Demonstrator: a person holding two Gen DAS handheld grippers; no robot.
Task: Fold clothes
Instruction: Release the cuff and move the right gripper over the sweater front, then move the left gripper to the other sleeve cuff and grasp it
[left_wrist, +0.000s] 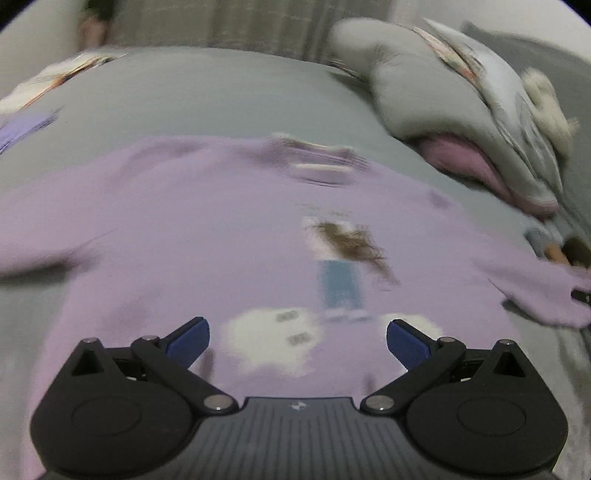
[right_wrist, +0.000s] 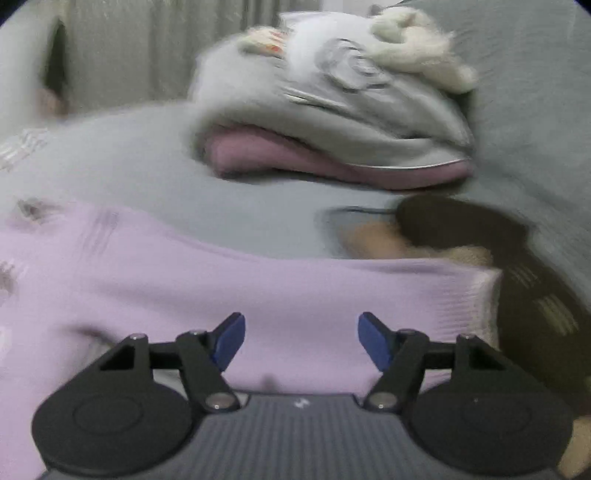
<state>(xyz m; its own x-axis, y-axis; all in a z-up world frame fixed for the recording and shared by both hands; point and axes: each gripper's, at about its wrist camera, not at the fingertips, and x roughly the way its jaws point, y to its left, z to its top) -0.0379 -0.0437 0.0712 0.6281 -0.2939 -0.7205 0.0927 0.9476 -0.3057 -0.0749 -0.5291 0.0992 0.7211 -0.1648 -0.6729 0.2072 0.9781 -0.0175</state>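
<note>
A: Where is the sweater?

B: The lilac sweater (left_wrist: 229, 229) lies spread flat, front up, on the grey bed (left_wrist: 192, 96). Its collar (left_wrist: 321, 162) is at the far side, and a printed figure (left_wrist: 340, 266) with brown hair and a blue body sits on the chest, with two white patches below it.

A: And the left gripper?

B: The left gripper (left_wrist: 297, 339) hangs over the sweater's lower front. Its jaws stand wide apart, with nothing between the blue pads (left_wrist: 190, 339).

A: The right one?

B: The right gripper (right_wrist: 301, 341) is over a sleeve (right_wrist: 295, 295) that runs out to the right and ends in a ribbed cuff (right_wrist: 476, 302). Its jaws are parted too, and the pads do not seem to press the cloth, though the frame is blurred.

A: What else is on the bed?

B: A pile of folded clothes (right_wrist: 332, 122) beyond the sleeve: a grey top with a rose print above a pink piece (right_wrist: 280, 155), and something white and fluffy (right_wrist: 417, 48) on top. Just past the cuff there is a dark brown thing (right_wrist: 461, 225); I cannot tell what it is. At the far left edge of the bed, in the left view, more cloth (left_wrist: 55, 77) lies in a smear of white and orange.
</note>
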